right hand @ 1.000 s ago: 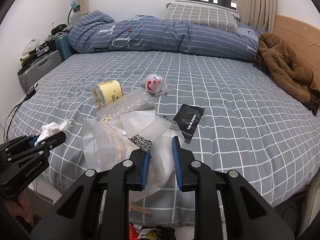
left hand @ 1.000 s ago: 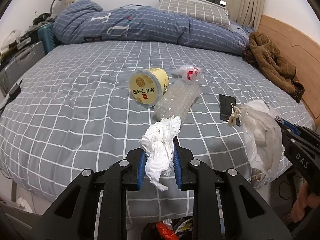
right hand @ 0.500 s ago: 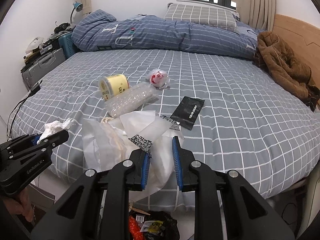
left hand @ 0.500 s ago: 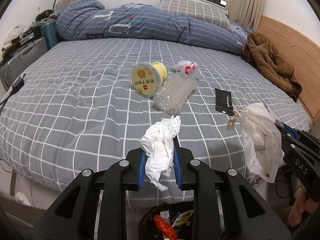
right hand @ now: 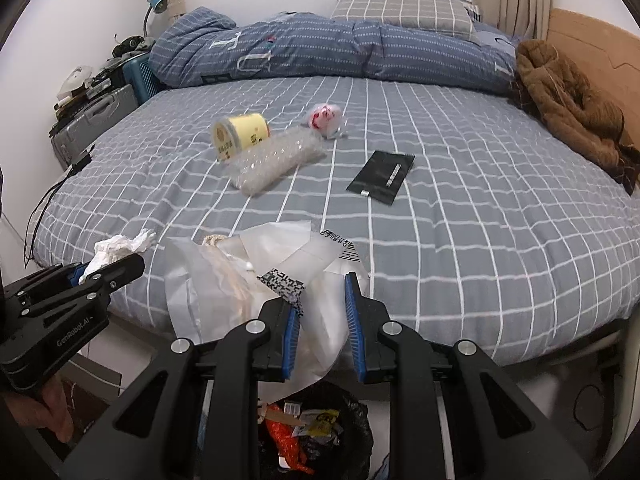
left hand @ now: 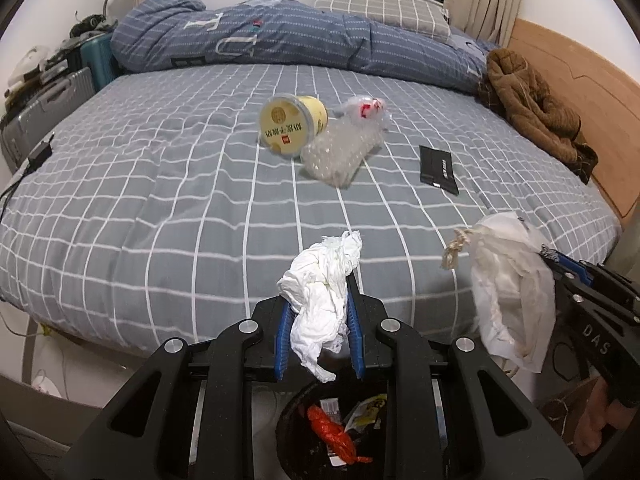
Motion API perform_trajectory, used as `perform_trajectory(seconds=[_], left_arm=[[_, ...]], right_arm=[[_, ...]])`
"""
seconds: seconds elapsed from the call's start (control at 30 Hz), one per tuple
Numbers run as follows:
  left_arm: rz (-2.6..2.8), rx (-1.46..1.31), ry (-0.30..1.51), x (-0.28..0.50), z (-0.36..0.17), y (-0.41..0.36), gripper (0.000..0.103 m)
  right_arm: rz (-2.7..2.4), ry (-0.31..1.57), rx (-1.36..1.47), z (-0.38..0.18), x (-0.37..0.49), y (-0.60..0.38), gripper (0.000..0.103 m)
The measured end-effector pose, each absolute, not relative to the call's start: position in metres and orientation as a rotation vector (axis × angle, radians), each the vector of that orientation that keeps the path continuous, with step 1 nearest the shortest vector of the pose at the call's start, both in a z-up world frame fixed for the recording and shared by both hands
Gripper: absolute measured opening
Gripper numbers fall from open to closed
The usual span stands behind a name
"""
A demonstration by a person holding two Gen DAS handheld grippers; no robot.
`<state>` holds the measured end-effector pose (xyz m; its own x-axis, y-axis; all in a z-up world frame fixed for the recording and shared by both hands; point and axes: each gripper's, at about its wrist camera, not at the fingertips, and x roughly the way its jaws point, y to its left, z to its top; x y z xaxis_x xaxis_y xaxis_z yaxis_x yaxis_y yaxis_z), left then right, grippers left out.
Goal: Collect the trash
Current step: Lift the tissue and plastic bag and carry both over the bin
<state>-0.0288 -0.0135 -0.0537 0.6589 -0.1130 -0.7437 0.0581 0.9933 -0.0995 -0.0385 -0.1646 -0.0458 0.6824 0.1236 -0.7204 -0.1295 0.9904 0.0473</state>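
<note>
Left gripper (left hand: 318,326) angled downward, jaws clamped on a crumpled white tissue (left hand: 320,292) between blue pads. Right gripper (right hand: 322,326) angled downward too, jaws pinched on a translucent plastic bag (right hand: 240,276). Both side by side, near each other. A hand (right hand: 56,412) grips the left handle; a hand (left hand: 600,408) on the right handle.

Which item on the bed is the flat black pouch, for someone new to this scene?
Start at the grey checked bedspread. Right of the tipped yellow tub and clear bubble wrap roll lies the flat black pouch, alone. It is the only dark, flat piece there.
</note>
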Motion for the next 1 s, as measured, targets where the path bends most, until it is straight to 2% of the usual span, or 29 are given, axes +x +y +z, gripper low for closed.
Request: perform_trajectory(seconds=[1.0], left_arm=[[-0.069, -0.107, 0.978, -0.108, -0.102, -0.009, 0.023]], right_arm=[[0.149, 0.952, -0.009, -0.100, -0.111, -0.151, 0.020]])
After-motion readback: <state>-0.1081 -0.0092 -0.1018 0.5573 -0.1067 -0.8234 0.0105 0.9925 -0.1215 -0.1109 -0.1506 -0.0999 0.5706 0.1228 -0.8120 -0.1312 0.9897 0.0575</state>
